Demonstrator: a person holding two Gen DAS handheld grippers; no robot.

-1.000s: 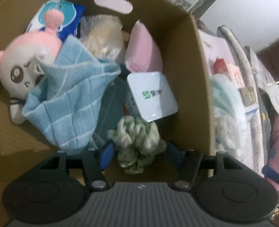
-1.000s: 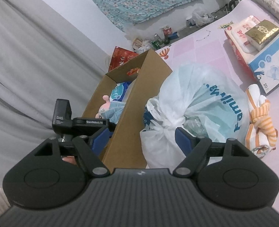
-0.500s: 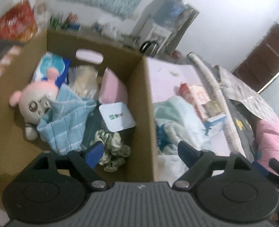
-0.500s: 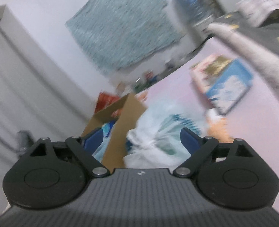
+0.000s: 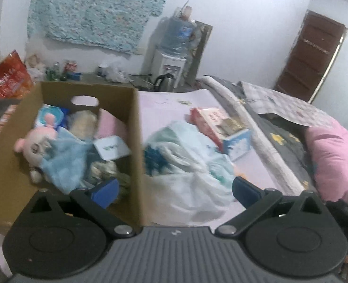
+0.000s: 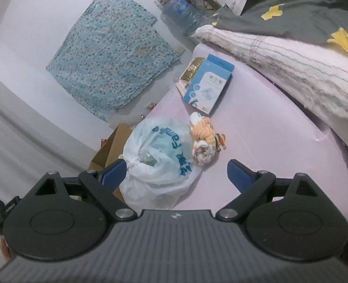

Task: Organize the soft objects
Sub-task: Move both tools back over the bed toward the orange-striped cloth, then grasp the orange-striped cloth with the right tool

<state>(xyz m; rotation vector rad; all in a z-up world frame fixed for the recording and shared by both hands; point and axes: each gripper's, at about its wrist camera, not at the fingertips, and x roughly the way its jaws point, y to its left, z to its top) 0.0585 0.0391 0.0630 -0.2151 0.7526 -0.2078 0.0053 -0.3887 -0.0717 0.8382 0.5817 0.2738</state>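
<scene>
A cardboard box [image 5: 136, 127] holds a pink-eared plush doll [image 5: 35, 145], a light blue cloth [image 5: 65, 162], a green scrunched cloth [image 5: 104, 168], a pink pad and a white packet. My left gripper [image 5: 174, 189] is open and empty, raised above the box's right wall. On the pink sheet lie a knotted white plastic bag [image 6: 158, 158] and an orange-striped rolled cloth [image 6: 205, 145]. My right gripper [image 6: 177, 174] is open and empty, above and short of the bag and cloth.
A blue and white carton [image 6: 208, 87] with a gold packet lies further along the sheet. A folded quilt and dark blanket [image 6: 291, 30] edge the right. A pink pillow [image 5: 332, 160], a water dispenser [image 5: 171, 56] and a brown door [image 5: 308, 56] stand beyond.
My left gripper has lifted out of the box and back, leaving the green cloth inside. My right gripper has swung right, now facing the bag and the orange cloth.
</scene>
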